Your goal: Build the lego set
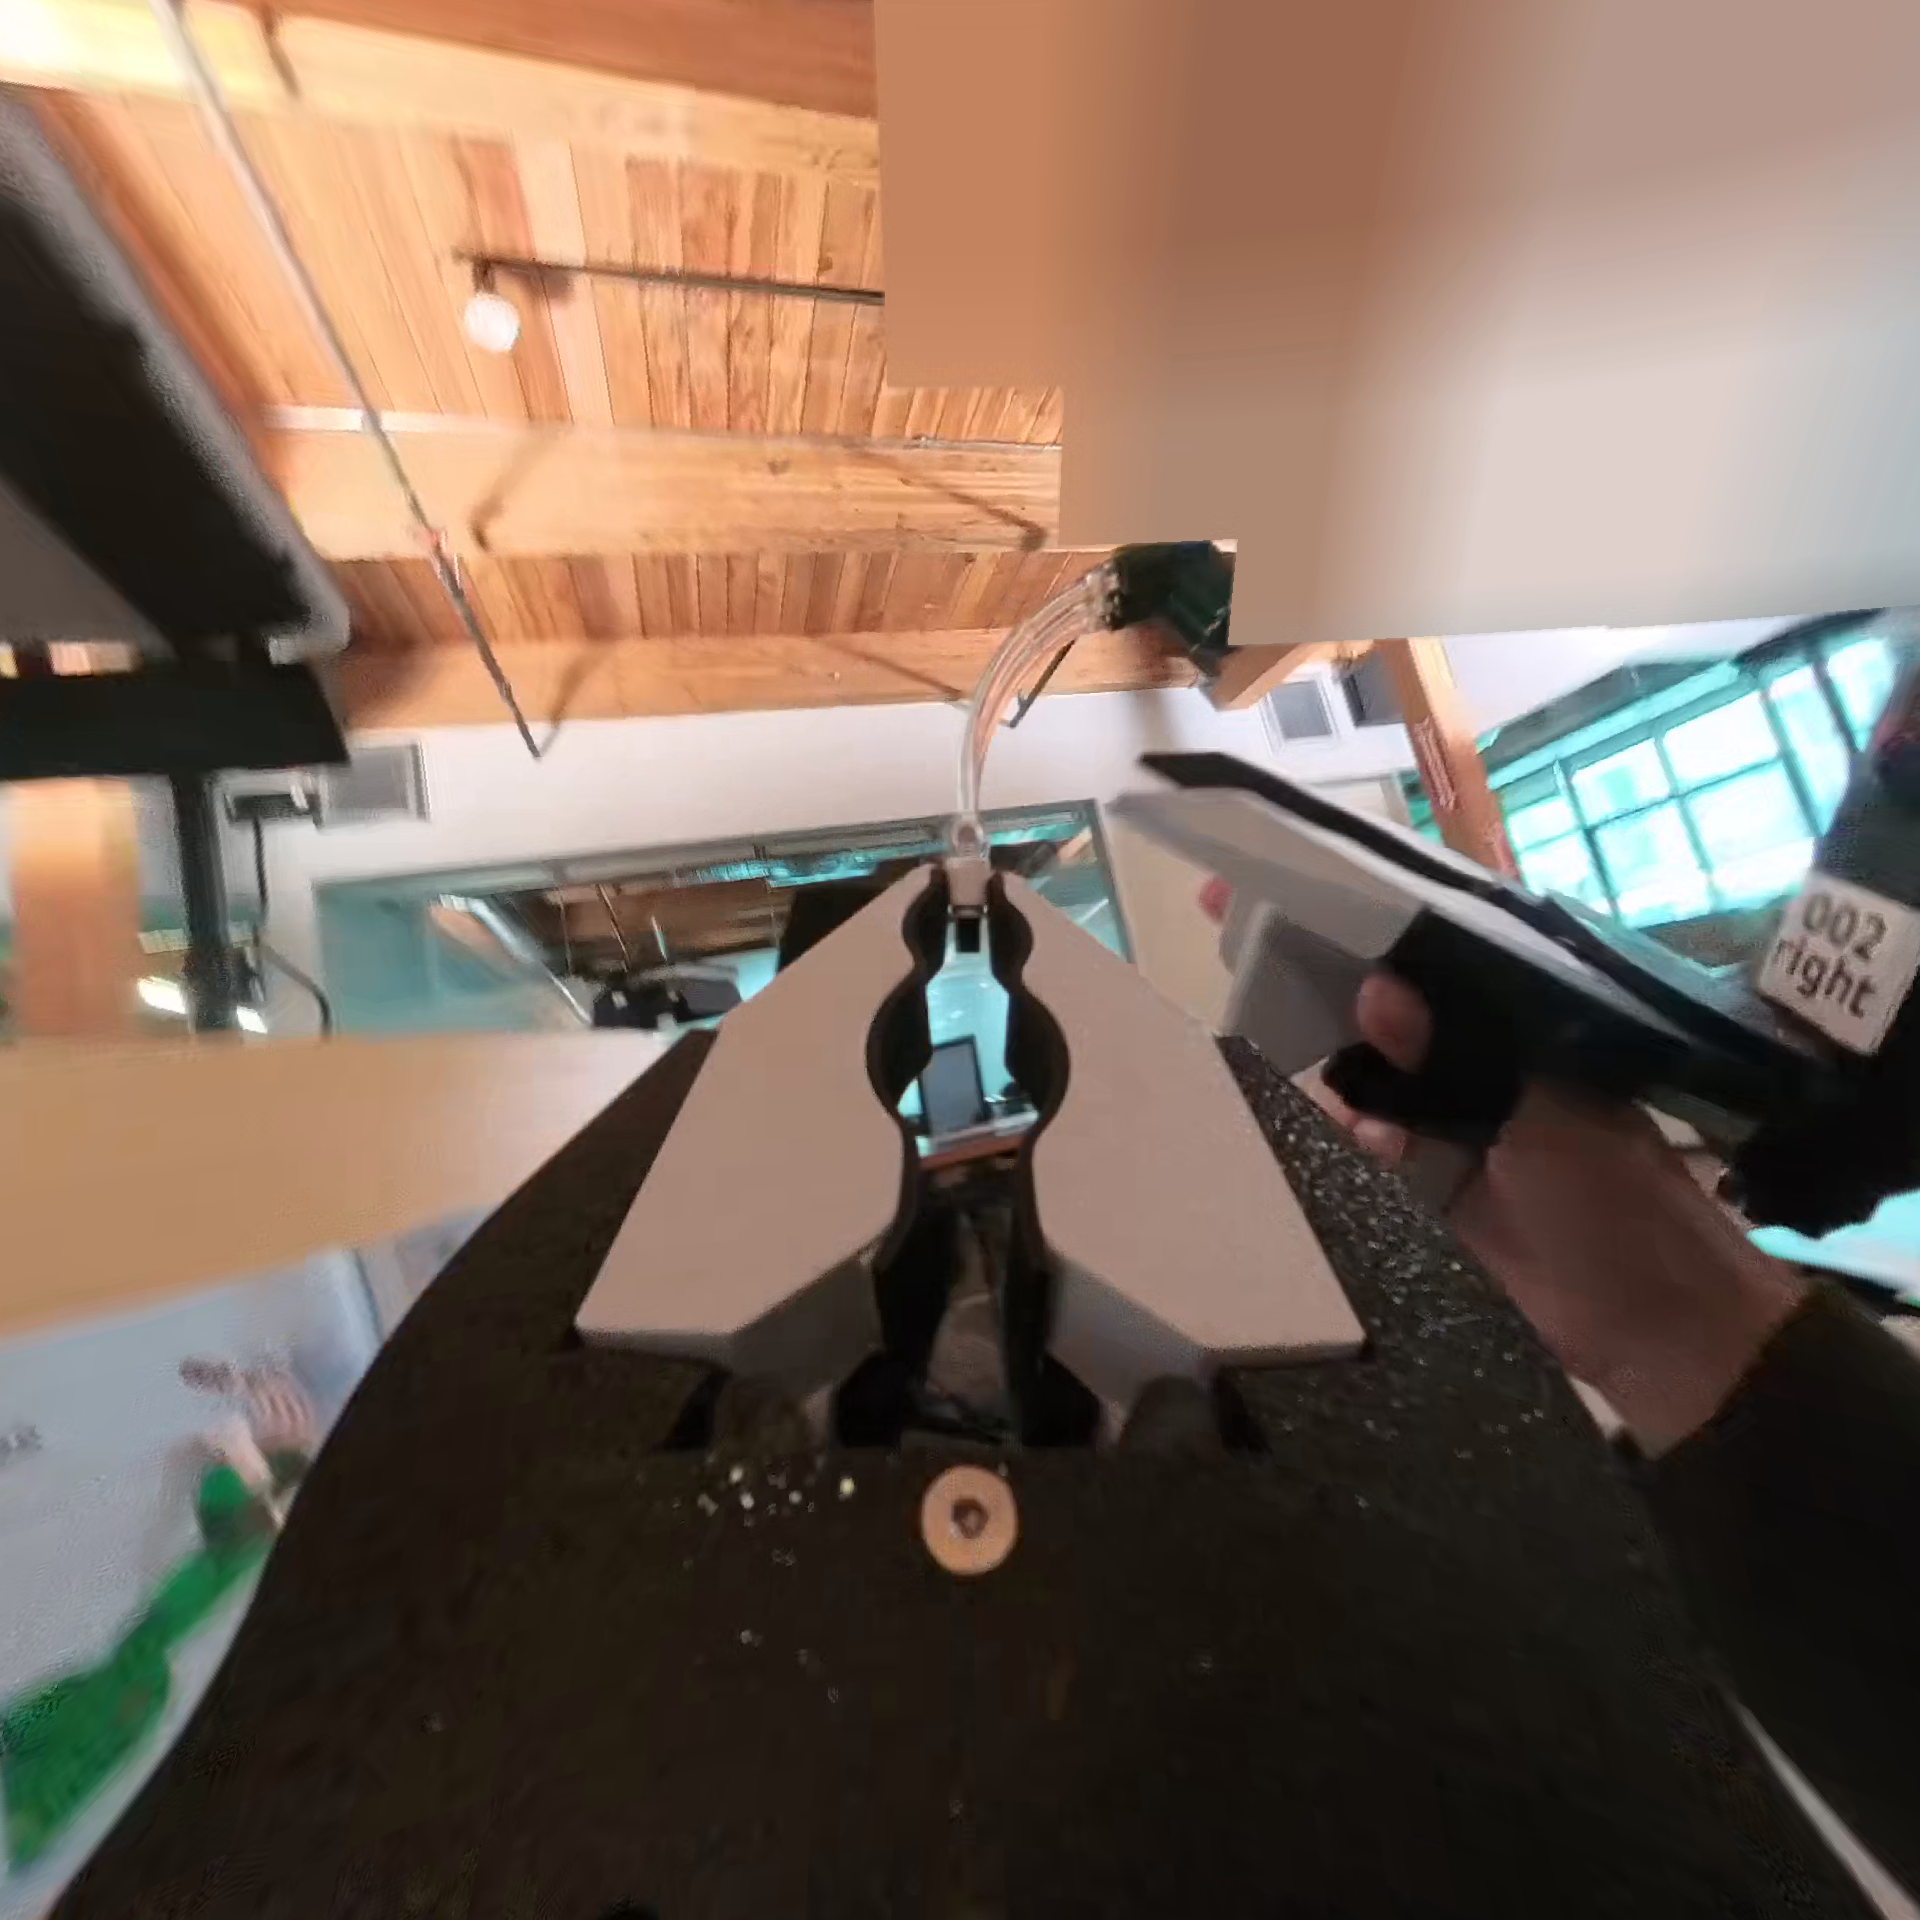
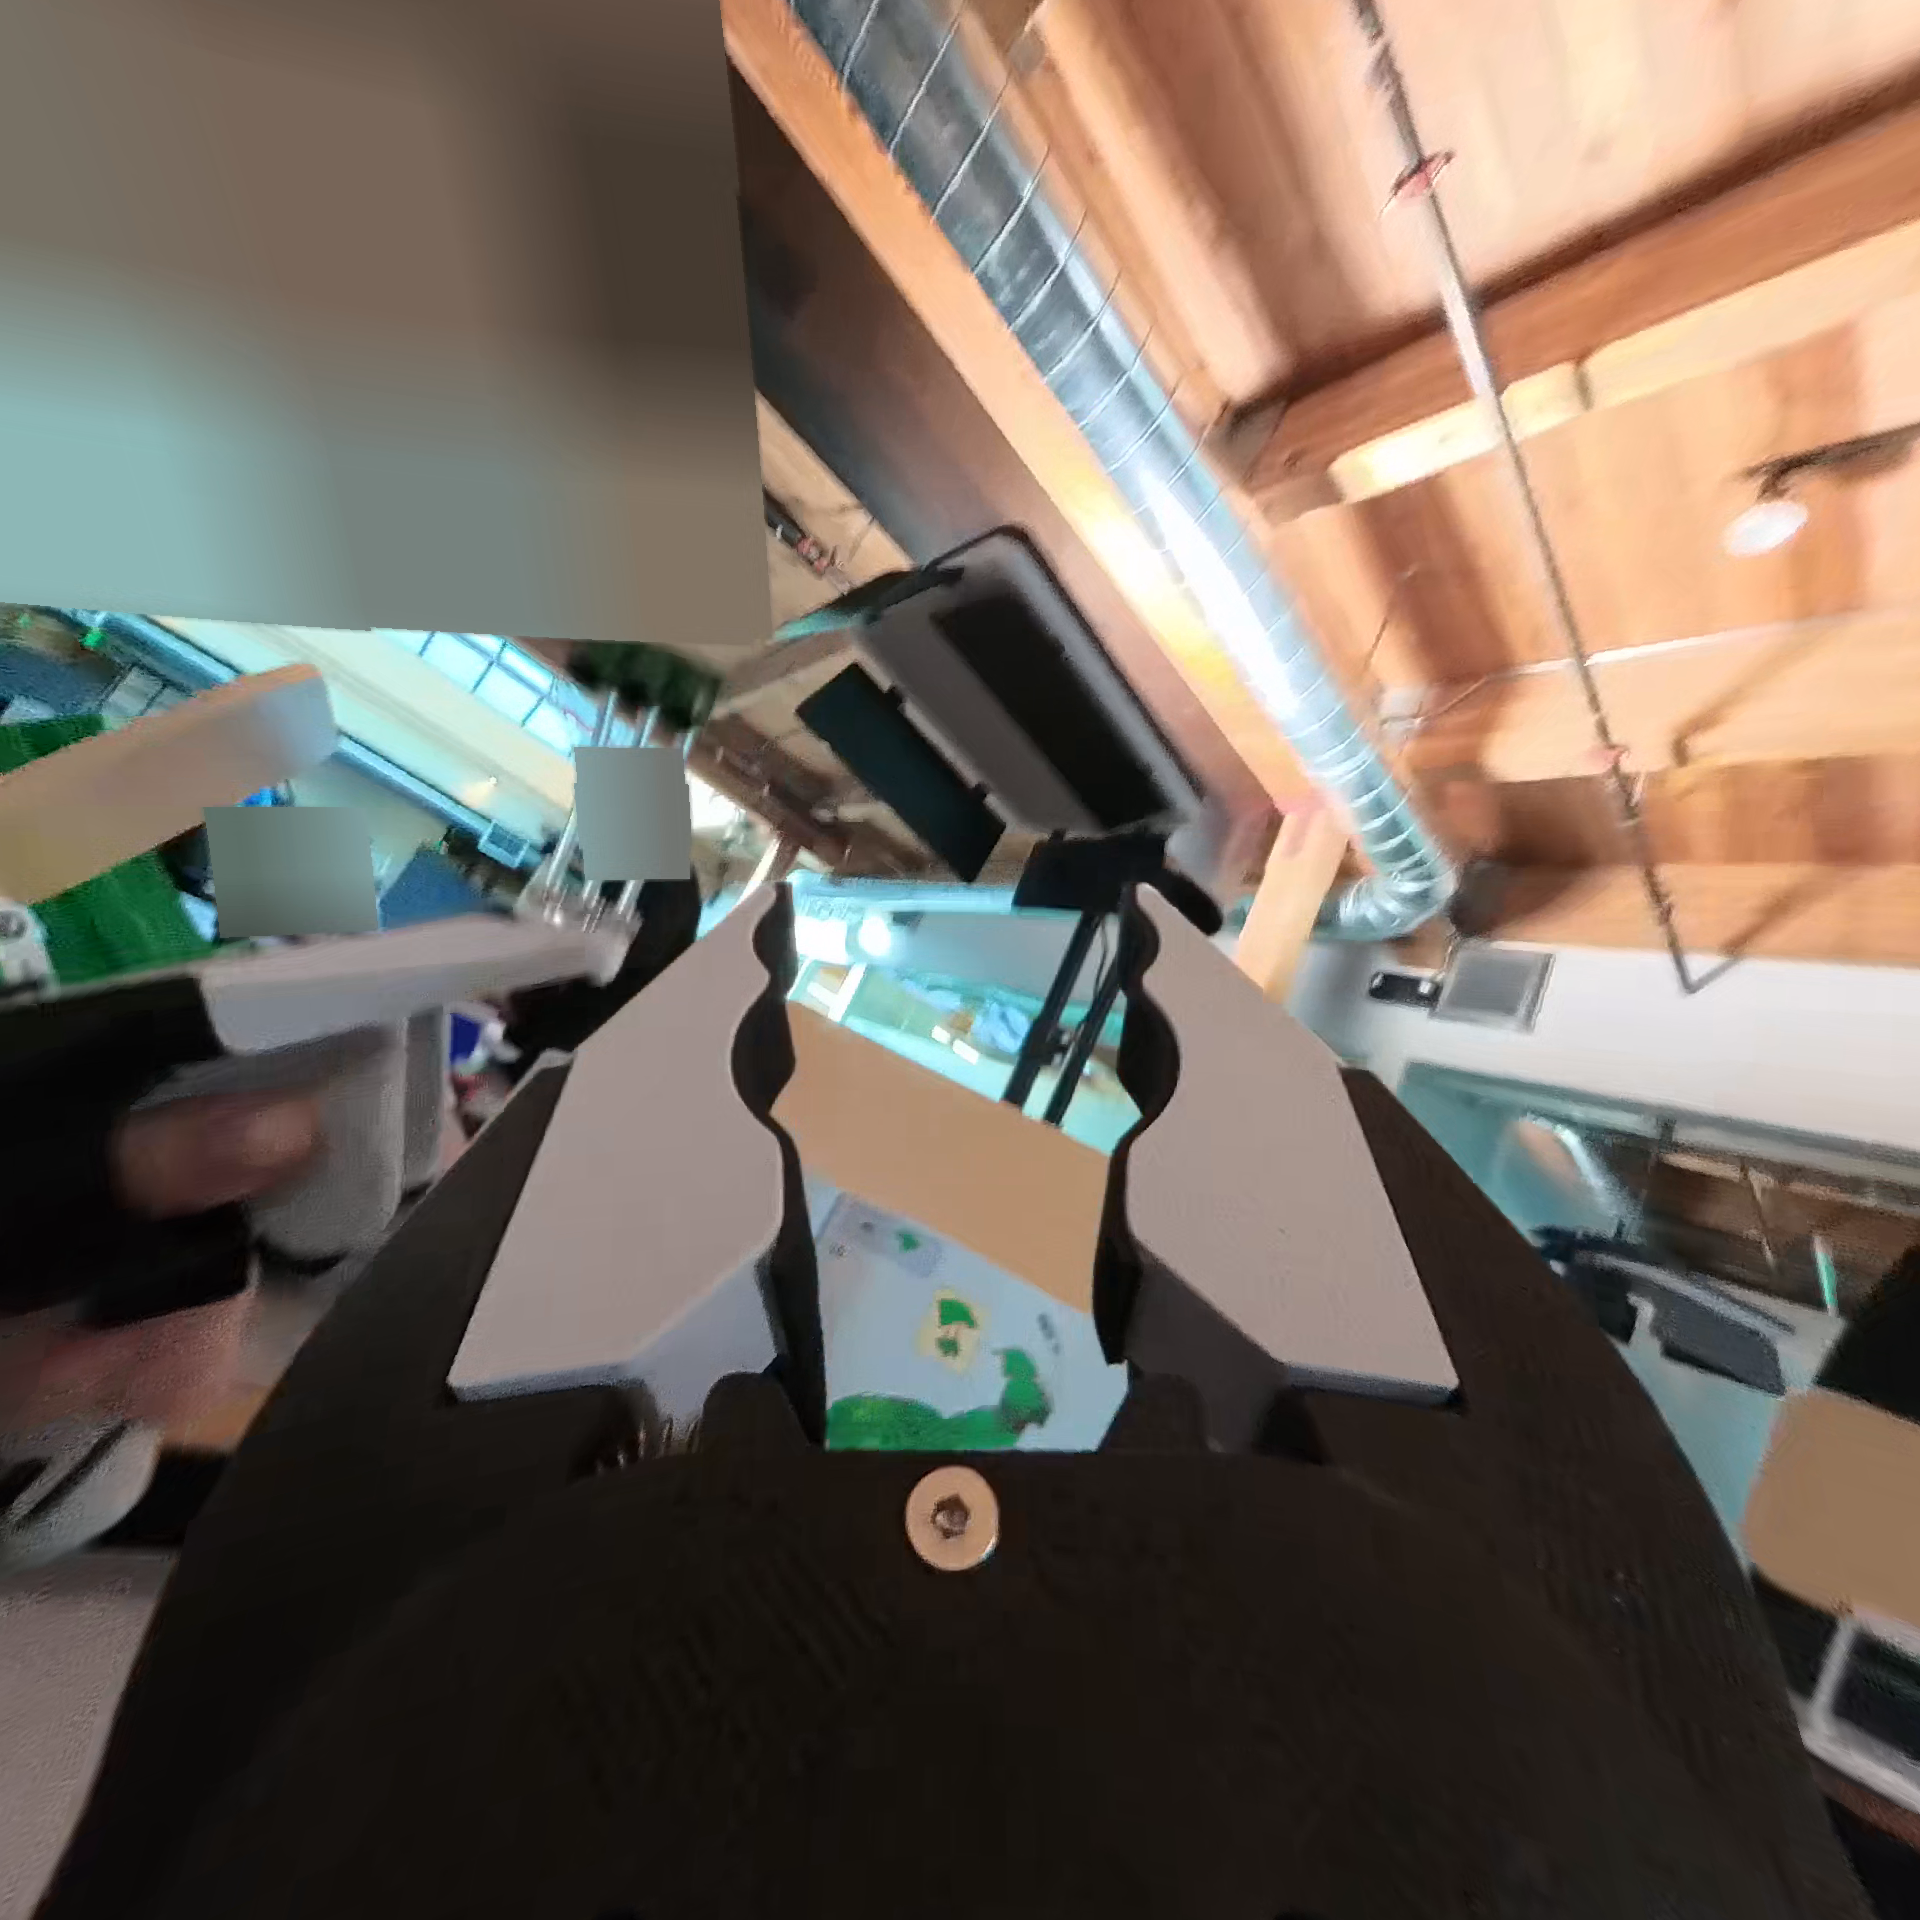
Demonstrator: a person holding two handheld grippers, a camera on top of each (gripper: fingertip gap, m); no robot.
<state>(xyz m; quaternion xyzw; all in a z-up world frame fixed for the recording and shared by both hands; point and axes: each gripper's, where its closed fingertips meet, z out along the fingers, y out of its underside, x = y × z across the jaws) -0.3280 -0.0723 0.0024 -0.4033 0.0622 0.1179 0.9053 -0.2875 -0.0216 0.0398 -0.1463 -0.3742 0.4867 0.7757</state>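
Note:
My left gripper (image 1: pixel 968 885) is shut on the white base of a small lego piece (image 1: pixel 1013 707). Clear curved stalks rise from that base to a dark green top (image 1: pixel 1174 592). I hold it up in the air, pointing toward the wooden ceiling. My right gripper (image 2: pixel 961 904) is open and empty, also raised. Its grey fingers (image 1: pixel 1299 873) show at the right of the left wrist view, in a gloved hand. In the right wrist view the left gripper's fingers (image 2: pixel 416 977) show at the left, with the clear stalks (image 2: pixel 587 909) at their tip.
Green lego parts lie on a white surface below, blurred, in the left wrist view (image 1: pixel 104 1704) and the right wrist view (image 2: pixel 935 1413). A black screen on a stand (image 2: pixel 997 707) hangs ahead. A tan board edge (image 2: pixel 935 1174) crosses the view.

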